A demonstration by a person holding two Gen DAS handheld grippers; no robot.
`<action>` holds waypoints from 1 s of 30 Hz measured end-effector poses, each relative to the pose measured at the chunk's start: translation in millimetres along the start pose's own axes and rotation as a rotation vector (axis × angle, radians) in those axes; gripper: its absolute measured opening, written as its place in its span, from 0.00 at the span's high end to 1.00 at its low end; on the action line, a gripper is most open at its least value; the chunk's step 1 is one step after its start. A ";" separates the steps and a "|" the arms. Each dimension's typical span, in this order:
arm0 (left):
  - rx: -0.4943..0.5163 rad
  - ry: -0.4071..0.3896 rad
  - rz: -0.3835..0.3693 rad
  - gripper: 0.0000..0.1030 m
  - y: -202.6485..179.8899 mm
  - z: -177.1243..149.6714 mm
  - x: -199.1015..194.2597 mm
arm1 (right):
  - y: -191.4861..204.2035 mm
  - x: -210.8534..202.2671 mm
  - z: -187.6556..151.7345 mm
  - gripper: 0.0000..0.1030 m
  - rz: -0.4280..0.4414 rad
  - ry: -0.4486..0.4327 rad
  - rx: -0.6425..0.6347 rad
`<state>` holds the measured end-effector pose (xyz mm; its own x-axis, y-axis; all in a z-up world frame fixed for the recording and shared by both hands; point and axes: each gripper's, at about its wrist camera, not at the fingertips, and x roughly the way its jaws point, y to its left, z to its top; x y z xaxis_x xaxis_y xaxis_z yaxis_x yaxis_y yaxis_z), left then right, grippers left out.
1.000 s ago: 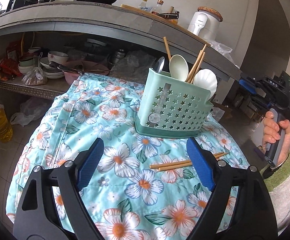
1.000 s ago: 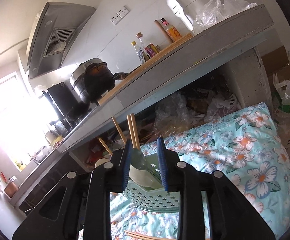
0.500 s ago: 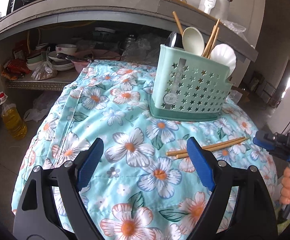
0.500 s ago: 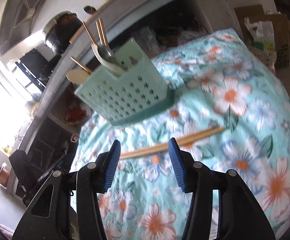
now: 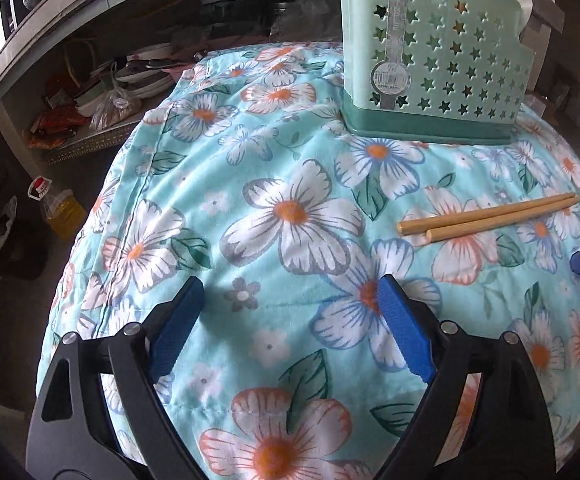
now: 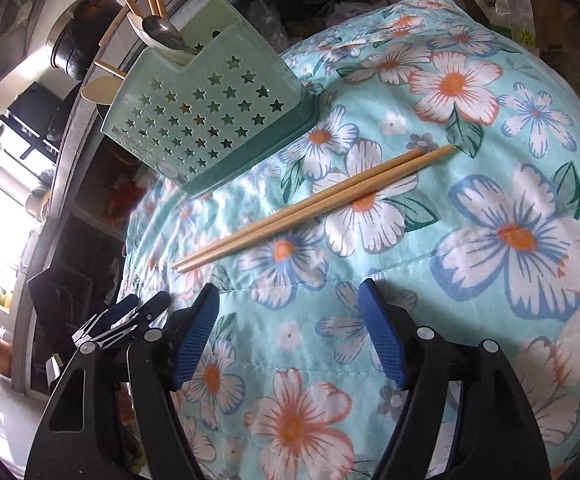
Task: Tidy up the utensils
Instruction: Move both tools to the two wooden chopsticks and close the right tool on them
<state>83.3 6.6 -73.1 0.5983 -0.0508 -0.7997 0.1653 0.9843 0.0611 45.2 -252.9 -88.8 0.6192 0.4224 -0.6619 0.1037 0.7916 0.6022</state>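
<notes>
Both wrist views look down close, sharing the chopsticks (image 5: 489,216) (image 6: 313,206) and holder (image 5: 429,60) (image 6: 206,120).

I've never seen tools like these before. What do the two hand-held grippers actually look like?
Both look alike. The left hand-held gripper and the right hand-held gripper each have two black plastic arms with triangular cut-outs and silver rivets, ending in blue ribbed pads. No cables, markings or sleeves show.
</notes>
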 end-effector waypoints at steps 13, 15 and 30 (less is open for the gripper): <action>0.004 0.011 0.091 0.08 -8.0 1.9 0.5 | -6.2 2.1 1.7 0.28 0.040 0.016 0.034; 0.001 0.013 0.094 0.08 -7.9 1.9 0.8 | -6.1 2.3 1.8 0.28 0.039 0.016 0.036; -0.002 0.014 0.098 0.08 -9.0 1.3 0.5 | -2.5 5.5 2.5 0.26 0.029 0.017 0.045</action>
<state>83.1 -2.5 -73.3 0.6006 0.0483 -0.7981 0.1048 0.9848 0.1386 50.3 -253.6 -92.9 0.6091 0.4527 -0.6512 0.1209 0.7585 0.6404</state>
